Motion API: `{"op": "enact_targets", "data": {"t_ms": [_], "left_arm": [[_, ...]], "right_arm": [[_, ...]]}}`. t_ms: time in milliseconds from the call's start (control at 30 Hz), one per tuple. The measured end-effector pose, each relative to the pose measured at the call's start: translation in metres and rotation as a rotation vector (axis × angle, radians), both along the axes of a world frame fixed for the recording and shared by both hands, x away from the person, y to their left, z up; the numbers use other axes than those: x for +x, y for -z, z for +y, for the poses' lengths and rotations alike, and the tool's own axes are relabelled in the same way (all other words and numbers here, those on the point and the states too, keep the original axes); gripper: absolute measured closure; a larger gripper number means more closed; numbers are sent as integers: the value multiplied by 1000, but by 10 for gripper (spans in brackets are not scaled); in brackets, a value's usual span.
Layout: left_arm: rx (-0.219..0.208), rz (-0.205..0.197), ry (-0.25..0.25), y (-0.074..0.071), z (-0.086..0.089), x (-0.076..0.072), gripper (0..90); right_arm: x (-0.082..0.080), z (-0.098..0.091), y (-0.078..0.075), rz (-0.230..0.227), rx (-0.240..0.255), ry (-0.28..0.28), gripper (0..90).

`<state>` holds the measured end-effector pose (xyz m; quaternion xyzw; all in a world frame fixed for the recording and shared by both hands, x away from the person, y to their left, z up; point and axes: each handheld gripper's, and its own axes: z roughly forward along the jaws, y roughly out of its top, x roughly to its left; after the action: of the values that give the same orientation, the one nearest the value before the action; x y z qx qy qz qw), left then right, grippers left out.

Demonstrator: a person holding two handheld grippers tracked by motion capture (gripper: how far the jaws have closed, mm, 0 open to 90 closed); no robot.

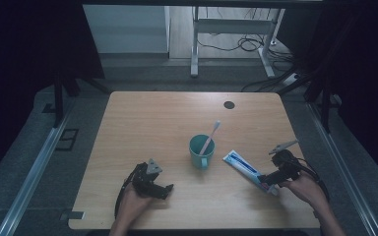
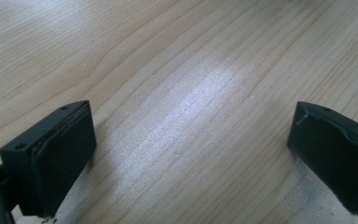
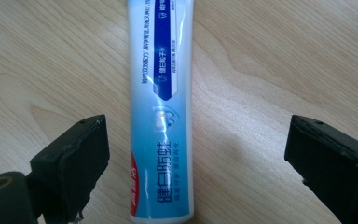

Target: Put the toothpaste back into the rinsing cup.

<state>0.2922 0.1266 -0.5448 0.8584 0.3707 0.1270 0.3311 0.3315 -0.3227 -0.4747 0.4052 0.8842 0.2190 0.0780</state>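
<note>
1. The white-and-blue plastic toothpaste tube [image 3: 161, 107] lies flat on the light wooden tabletop [image 1: 142, 123], just to the right of the teal ceramic mug [image 1: 201, 151] and apart from it. One end points toward that mug and the other toward your right hand [image 1: 306, 189].
2. Your right gripper [image 3: 196, 154] is released, its two black fingers [image 3: 72, 163] spread wide to either side of the tube and touching nothing. The tube sits nearer the left finger than the right, so shift the gripper sideways until the tube is centred between them.
3. The likely step is a pick-up of the tube. Lower the fingers until their tips almost meet the tabletop, then close across the tube's width.
4. Squeeze gently: the tube looks soft and glossy, so a hard clench may crease it or let it slip out.
5. Grip near the end closest to you, where the red-marked print is, and lift level so the far end does not sag.
6. Mind the pale pink toothbrush [image 1: 210, 136] that stands leaning in the mug. Keep the tube clear of it as you lift.
7. Your left gripper [image 2: 191, 154] is also released, with its fingers apart over bare wood, well away from the mug. Leave it resting there.
</note>
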Motion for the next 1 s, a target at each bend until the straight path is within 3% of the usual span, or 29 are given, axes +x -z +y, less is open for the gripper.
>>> {"op": "enact_targets", "data": {"t_ms": [233, 867, 1000], "left_arm": [[0, 0, 0, 0, 0, 0, 11], [0, 0, 0, 0, 0, 0, 11], [0, 0, 0, 0, 0, 0, 11]], "right_arm": [[5, 12, 0, 35, -27, -28, 98], [25, 43, 6, 182, -192, -97, 133], [29, 49, 8, 209, -215, -106, 176]]}}
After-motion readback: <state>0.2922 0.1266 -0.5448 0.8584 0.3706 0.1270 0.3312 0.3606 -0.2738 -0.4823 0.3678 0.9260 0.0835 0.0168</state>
